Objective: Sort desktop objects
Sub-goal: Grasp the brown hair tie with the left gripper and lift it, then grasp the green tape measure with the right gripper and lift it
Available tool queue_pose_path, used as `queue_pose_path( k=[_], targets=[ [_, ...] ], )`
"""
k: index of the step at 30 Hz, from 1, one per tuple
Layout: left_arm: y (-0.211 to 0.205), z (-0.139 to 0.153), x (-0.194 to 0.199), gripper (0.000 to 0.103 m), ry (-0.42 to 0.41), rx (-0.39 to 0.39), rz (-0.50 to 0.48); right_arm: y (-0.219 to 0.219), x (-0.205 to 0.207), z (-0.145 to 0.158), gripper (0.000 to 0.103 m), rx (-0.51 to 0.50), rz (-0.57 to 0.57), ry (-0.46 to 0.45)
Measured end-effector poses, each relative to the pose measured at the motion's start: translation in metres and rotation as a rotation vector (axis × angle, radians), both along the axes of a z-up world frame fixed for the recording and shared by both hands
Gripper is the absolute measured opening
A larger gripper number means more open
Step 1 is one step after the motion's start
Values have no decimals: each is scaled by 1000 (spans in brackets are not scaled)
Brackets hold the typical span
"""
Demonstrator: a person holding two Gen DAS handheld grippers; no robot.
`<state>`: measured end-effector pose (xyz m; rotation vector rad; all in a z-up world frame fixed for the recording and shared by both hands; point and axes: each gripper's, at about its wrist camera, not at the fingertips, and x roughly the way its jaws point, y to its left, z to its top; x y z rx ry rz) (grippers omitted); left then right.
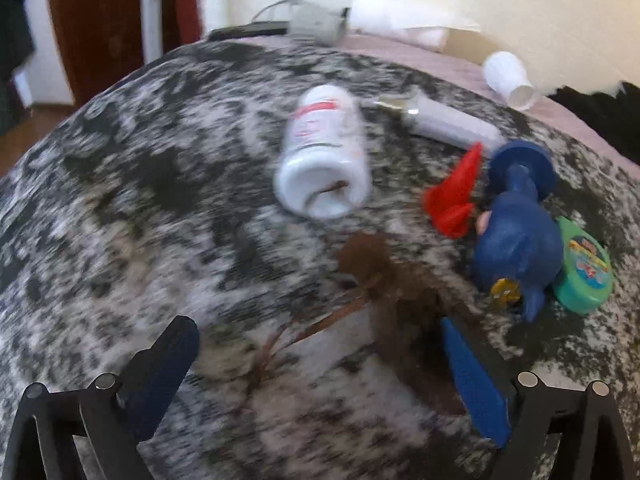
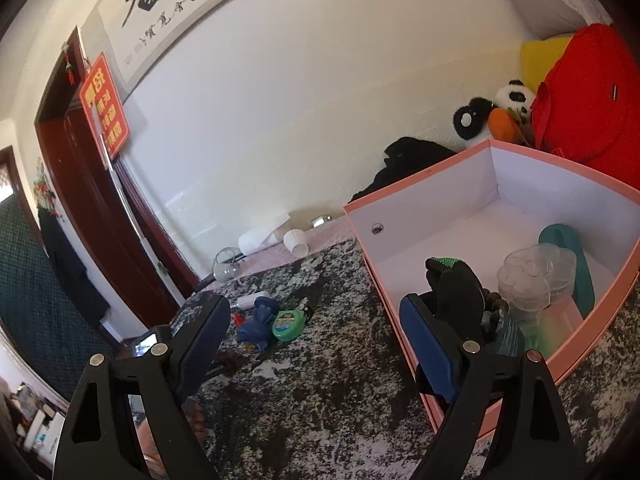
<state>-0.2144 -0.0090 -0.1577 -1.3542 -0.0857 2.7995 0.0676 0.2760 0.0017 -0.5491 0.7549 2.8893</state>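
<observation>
On the black-and-white marbled tabletop [image 1: 140, 200] a white bottle [image 1: 324, 156] lies on its side. Right of it are a pale tube [image 1: 452, 124], a red piece [image 1: 452, 200], a blue toy figure [image 1: 516, 232] and a green round case [image 1: 586, 268]. A brown tasselled string [image 1: 380, 276] lies just ahead of my left gripper [image 1: 320, 344], which is open above it without touching it. My right gripper [image 2: 316, 320] is open and empty, beside a pink box [image 2: 420, 208] holding a clear container [image 2: 536, 276] and a teal object [image 2: 568, 248]. The blue toy [image 2: 256, 324] and green case [image 2: 288, 324] lie further back on the table.
A white cup [image 1: 510, 80], a paper roll [image 1: 400, 20] and a glass item [image 1: 316, 22] lie at the table's far edge by the wall. Black cloth [image 2: 412, 160], a panda plush [image 2: 496, 108] and a red bag [image 2: 588, 92] sit behind the box. A dark red door [image 2: 100, 220] stands left.
</observation>
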Motion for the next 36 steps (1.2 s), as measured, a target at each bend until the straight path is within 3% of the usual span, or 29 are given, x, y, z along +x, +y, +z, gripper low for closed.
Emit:
queue_pose_path(
  k=[1, 2, 3, 4, 11, 15, 18, 21, 27, 29, 30, 31, 33, 36],
  targets=[
    [2, 2, 1, 86, 7, 11, -23, 0, 0, 0, 89, -5, 0, -1],
    [4, 3, 2, 61, 13, 23, -46, 1, -1, -1, 89, -9, -1, -2],
    [7, 5, 3, 45, 20, 34, -69, 1, -1, -1, 89, -7, -3, -4],
    [9, 9, 6, 13, 19, 34, -84, 0, -1, -1, 89, -3, -6, -5],
    [9, 48, 39, 10, 76, 22, -133, -4, -8, -6, 89, 25, -22, -25],
    [-6, 89, 65, 10, 173, 68, -138, -11, -24, -11, 89, 37, -4, -47],
    [-17, 118, 87, 11, 230, 153, -140, -21, -49, -20, 89, 36, 49, -100],
    [-17, 138, 109, 11, 277, 177, -165, -33, -75, -21, 100, 61, 62, -123],
    [-19, 140, 118, 11, 273, 205, -192, -60, -148, -27, 100, 71, 116, -129],
    [-19, 136, 115, 11, 260, 210, -194, -71, -178, -39, 94, 118, 136, -185],
    [-20, 136, 114, 11, 255, 214, -198, -76, -194, -48, 79, 139, 152, -221],
    [-21, 135, 113, 11, 250, 219, -202, -80, -209, -57, 57, 157, 178, -266],
    [-22, 134, 113, 11, 252, 222, -200, -85, -237, -78, 41, 201, 207, -370],
    [-26, 135, 108, 11, 253, 226, -192, -72, -263, -104, 42, 131, 205, -450]
  ],
)
